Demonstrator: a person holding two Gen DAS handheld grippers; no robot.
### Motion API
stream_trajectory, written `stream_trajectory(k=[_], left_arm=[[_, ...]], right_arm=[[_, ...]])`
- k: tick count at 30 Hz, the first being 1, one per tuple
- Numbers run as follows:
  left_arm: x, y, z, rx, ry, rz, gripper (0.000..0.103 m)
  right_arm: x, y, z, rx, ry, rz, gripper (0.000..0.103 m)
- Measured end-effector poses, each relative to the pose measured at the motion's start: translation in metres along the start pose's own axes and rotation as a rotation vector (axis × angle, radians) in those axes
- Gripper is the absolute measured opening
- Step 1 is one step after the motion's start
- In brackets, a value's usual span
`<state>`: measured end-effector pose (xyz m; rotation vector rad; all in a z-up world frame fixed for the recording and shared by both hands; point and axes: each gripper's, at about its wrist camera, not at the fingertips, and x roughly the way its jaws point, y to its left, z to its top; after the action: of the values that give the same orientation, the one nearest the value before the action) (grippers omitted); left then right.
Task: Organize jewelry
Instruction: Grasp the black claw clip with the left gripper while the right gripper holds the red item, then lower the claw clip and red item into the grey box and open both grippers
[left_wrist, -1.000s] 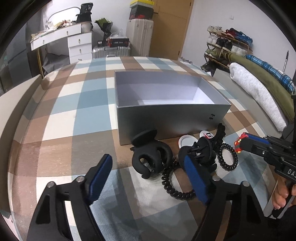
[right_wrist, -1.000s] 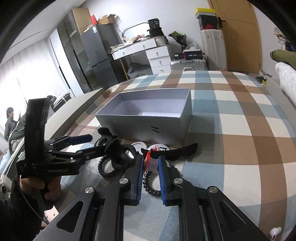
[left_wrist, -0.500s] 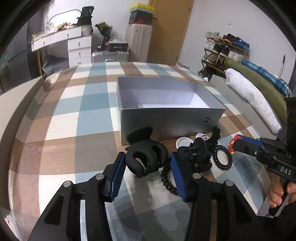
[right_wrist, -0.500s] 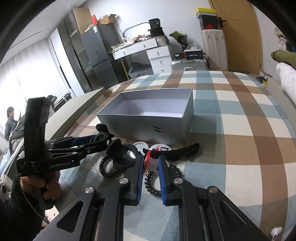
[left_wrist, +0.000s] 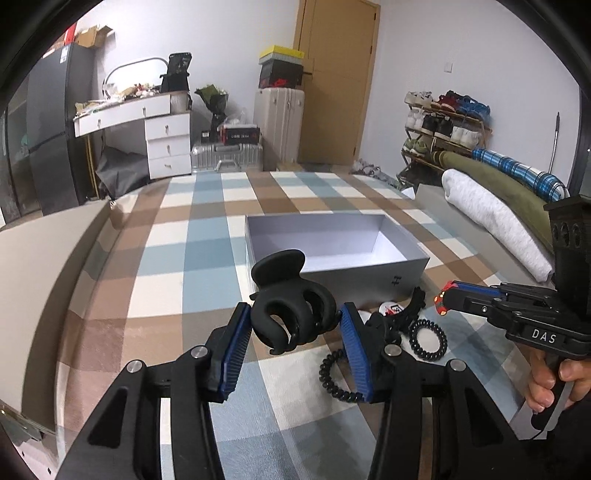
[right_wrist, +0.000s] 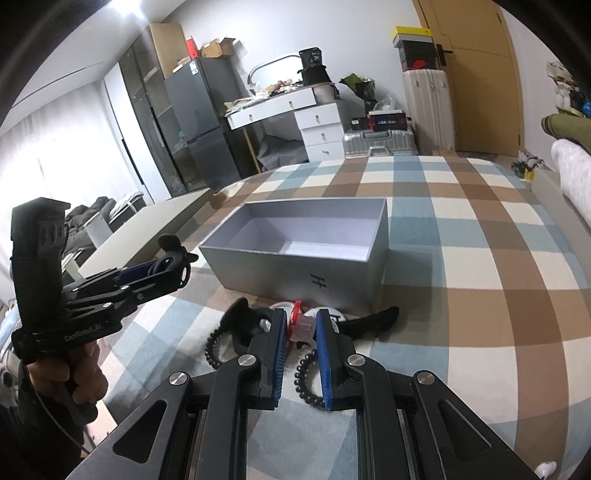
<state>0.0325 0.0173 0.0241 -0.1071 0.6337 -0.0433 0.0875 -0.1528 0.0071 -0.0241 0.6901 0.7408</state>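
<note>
My left gripper (left_wrist: 295, 328) is shut on a large black claw hair clip (left_wrist: 291, 310) and holds it above the bed, in front of the open grey box (left_wrist: 402, 275). It also shows in the right wrist view (right_wrist: 173, 262) at left. My right gripper (right_wrist: 300, 326) is shut on a small red and white item (right_wrist: 300, 325), lifted a little; it shows in the left wrist view (left_wrist: 441, 297). On the plaid cover lie black spiral hair ties (left_wrist: 428, 338), another black claw clip (right_wrist: 242, 319), a long black clip (right_wrist: 373, 321) and white round items (right_wrist: 334, 315).
The grey box (right_wrist: 295, 258) is empty inside. Rolled blankets (left_wrist: 491, 218) lie along the bed's right side. A grey bench (right_wrist: 147, 229) stands at the left edge. A desk, suitcases and a shoe rack stand beyond the bed.
My left gripper closed around the big black claw clip and lifted it off the cover. My right gripper kept its hold on the small red and white item and rose slightly.
</note>
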Motion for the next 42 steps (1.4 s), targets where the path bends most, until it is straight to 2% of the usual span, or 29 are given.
stream_trajectory(k=[21, 34, 42], left_arm=[[0.0, 0.0, 0.012, -0.013, -0.032, 0.004, 0.043], [0.026, 0.0, 0.032, -0.035, -0.031, 0.0, 0.043], [0.048, -0.005, 0.036, -0.024, 0.005, -0.003, 0.043]], right_arm=[[0.008, 0.009, 0.03, -0.021, -0.032, 0.03, 0.015], [0.03, 0.002, 0.054, 0.02, -0.031, 0.059, 0.015], [0.044, -0.007, 0.058, 0.048, -0.009, 0.04, 0.015]])
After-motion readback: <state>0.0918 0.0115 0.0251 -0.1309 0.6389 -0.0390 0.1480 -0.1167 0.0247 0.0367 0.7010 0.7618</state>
